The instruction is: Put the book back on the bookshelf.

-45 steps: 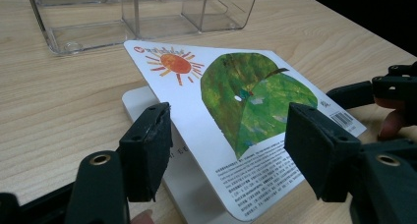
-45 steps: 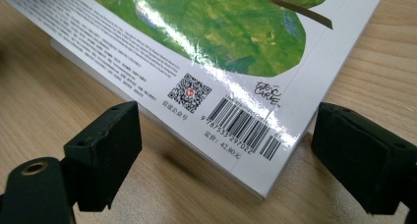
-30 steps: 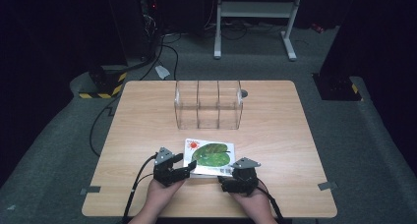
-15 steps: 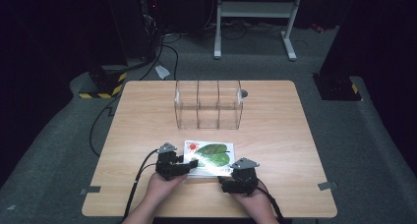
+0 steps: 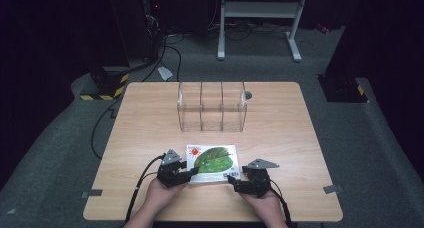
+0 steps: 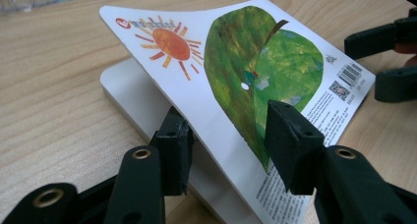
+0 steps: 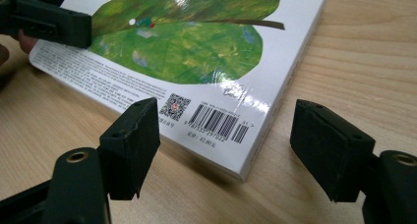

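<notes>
A white book [image 5: 212,160] with a green leaf and an orange sun on its cover lies near the table's front edge. My left gripper [image 6: 226,135] is at its left side. One jaw sits under the raised, bent cover [image 6: 255,62] and the other rests above it. These jaws have just been closing but still stand apart, so the cover is between them without being pinched. My right gripper [image 7: 228,116] is open, with its jaws on either side of the barcode corner [image 7: 219,123] and off the book. They have narrowed a little too. In the high view, the left gripper [image 5: 192,174] and right gripper [image 5: 232,180] flank the book's near edge.
A clear plastic rack [image 5: 212,105] with three compartments stands at the middle of the wooden table [image 5: 280,133], behind the book. Cables trail from both grippers off the front edge. Grey floor surrounds the table, and a metal stand [image 5: 260,18] stands behind it.
The left gripper's jaws have drawn closer together at the book's left edge. Both hands have stayed nearly in place, and so has the book.
</notes>
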### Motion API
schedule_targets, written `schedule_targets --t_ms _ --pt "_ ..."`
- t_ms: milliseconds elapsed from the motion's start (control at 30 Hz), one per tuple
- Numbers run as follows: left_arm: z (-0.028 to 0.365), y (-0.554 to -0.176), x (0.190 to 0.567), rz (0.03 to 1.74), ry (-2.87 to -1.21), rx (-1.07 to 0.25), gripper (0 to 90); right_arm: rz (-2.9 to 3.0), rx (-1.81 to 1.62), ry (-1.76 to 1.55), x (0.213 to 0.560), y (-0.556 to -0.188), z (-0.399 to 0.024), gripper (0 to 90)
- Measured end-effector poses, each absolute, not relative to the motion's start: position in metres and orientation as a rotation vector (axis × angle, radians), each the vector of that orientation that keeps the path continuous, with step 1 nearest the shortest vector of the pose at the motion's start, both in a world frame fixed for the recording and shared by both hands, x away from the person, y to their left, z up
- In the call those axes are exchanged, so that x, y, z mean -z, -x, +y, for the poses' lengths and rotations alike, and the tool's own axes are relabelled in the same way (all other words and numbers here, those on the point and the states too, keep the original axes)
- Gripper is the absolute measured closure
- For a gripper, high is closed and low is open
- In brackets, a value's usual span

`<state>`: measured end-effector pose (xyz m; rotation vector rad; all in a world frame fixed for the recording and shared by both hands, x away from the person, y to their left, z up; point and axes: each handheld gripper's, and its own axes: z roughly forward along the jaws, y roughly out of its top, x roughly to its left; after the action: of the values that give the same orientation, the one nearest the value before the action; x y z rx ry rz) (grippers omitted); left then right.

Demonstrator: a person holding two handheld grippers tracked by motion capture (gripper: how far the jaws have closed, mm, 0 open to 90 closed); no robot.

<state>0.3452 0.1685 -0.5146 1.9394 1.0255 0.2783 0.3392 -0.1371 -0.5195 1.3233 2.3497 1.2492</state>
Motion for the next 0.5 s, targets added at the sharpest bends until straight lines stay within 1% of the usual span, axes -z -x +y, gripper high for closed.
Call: schedule_targets --t_ms 200,233,267,333,500 --pt "0.167 -0.339 0.512 0.953 -1.954 -0.356 55.3 2.325 -1.269 -1.341 0.519 -0.341 -0.138 26.4" --pt "0.166 -0.336 0.51 0.92 -1.965 -0.391 55.6 2.324 -1.274 -1.347 0.519 -0.343 -0.138 25.7" --pt "0.166 -0.336 0.51 0.92 -1.965 -0.391 55.7 2.325 -1.276 -1.345 0.519 -0.344 -0.138 25.4" --pt "0.164 -0.332 0.507 0.884 -1.966 -0.439 55.8 2.32 -1.285 -1.348 0.518 -0.346 -0.137 24.9" --pt "0.164 -0.328 0.505 0.846 -1.959 -0.471 57.2 2.321 -1.296 -1.369 0.519 -0.349 -0.136 24.5"
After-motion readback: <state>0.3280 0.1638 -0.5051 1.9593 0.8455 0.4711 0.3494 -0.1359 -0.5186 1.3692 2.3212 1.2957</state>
